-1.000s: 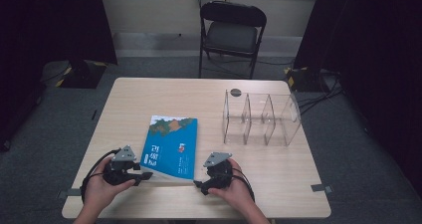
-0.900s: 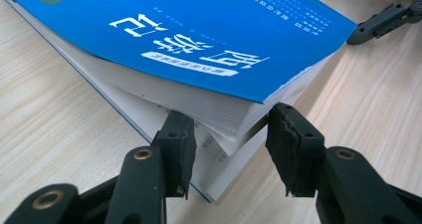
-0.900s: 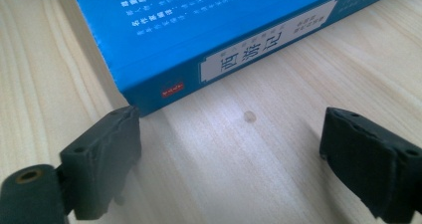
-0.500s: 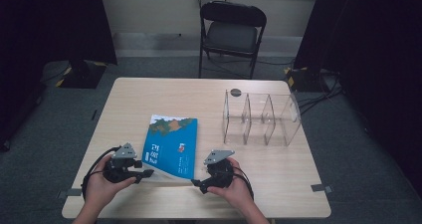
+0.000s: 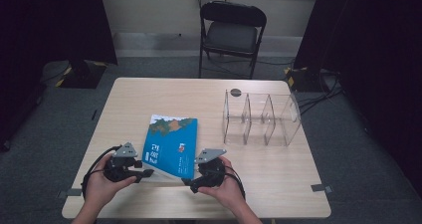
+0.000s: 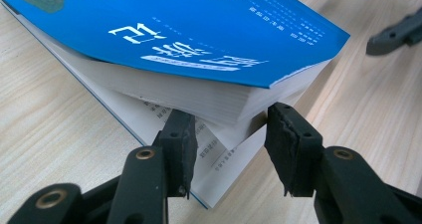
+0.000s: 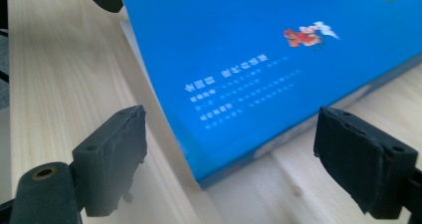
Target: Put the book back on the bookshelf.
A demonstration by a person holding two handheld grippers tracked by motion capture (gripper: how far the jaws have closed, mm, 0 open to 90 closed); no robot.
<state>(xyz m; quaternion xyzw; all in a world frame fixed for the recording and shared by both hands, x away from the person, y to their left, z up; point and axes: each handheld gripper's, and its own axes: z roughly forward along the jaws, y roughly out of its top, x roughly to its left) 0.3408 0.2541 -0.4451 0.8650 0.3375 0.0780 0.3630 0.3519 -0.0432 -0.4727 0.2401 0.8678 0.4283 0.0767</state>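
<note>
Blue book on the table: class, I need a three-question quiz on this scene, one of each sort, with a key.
1. True or false: the blue book stands inside the clear rack.
2. What is the left tool shut on? A) the blue book's pages at its near corner B) a wall of the clear rack C) a cable
3. In a few words: what stands on the floor beyond the far edge of the table?

Key
1. False: it is on the table, left of the rack in the high view, with its near end raised.
2. A
3. A black folding chair.
</note>
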